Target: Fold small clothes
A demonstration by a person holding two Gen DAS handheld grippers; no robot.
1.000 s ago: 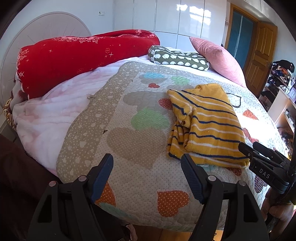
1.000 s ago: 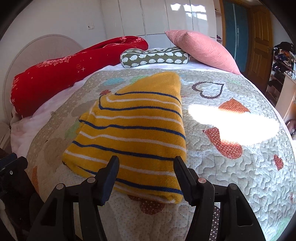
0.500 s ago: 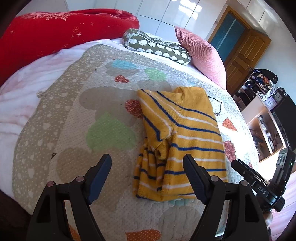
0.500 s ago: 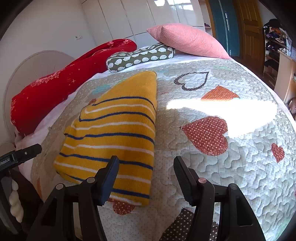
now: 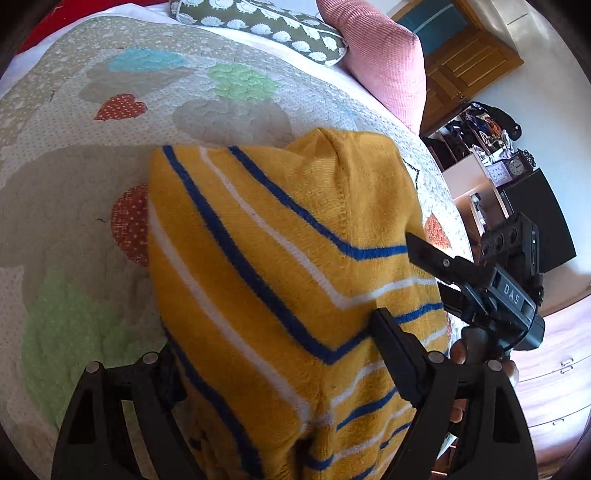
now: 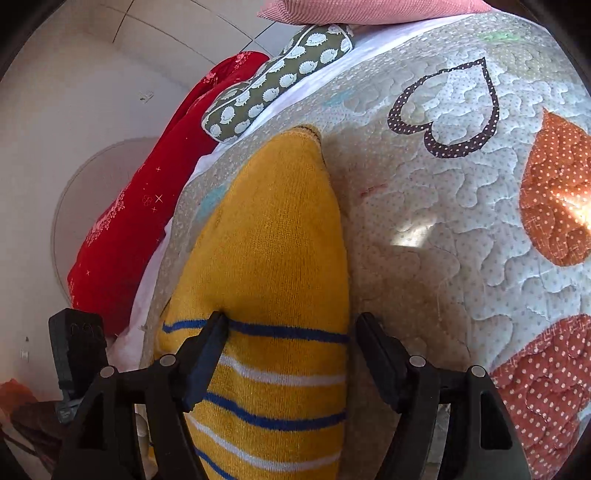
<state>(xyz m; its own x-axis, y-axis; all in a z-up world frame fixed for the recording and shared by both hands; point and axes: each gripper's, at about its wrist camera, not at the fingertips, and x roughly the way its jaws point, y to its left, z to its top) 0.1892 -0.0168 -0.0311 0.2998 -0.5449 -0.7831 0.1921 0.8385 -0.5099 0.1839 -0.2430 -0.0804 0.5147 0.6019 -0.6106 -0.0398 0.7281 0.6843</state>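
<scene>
A yellow sweater [image 5: 266, 258] with blue and white stripes lies folded on the heart-patterned quilt [image 5: 74, 177]. My left gripper [image 5: 277, 336] is tipped down over the sweater's near end with wide jaws, and the cloth bulges up between them. The cloth partly hides its left finger. My right gripper [image 6: 291, 318] straddles the sweater's [image 6: 273, 229] right edge farther along. Its jaws are opening, its left fingertip [image 6: 218, 325] touches the knit, and its right finger stands over the quilt [image 6: 461, 229]. The left wrist view shows the right gripper [image 5: 424, 266] at the sweater's right side.
A red blanket [image 6: 140, 221], a green patterned bolster [image 5: 266, 26] and a pink pillow [image 5: 384, 62] lie at the head of the bed. Beyond the bed's right edge are a wooden door [image 5: 469, 66] and cluttered shelves [image 5: 480, 147]. A hand [image 5: 461, 354] holds the right gripper.
Both grippers have moved forward from the bed's near edge and tipped down onto the sweater. The sweater now fills both views and lies between both pairs of jaws. The right jaws stand slightly wider.
</scene>
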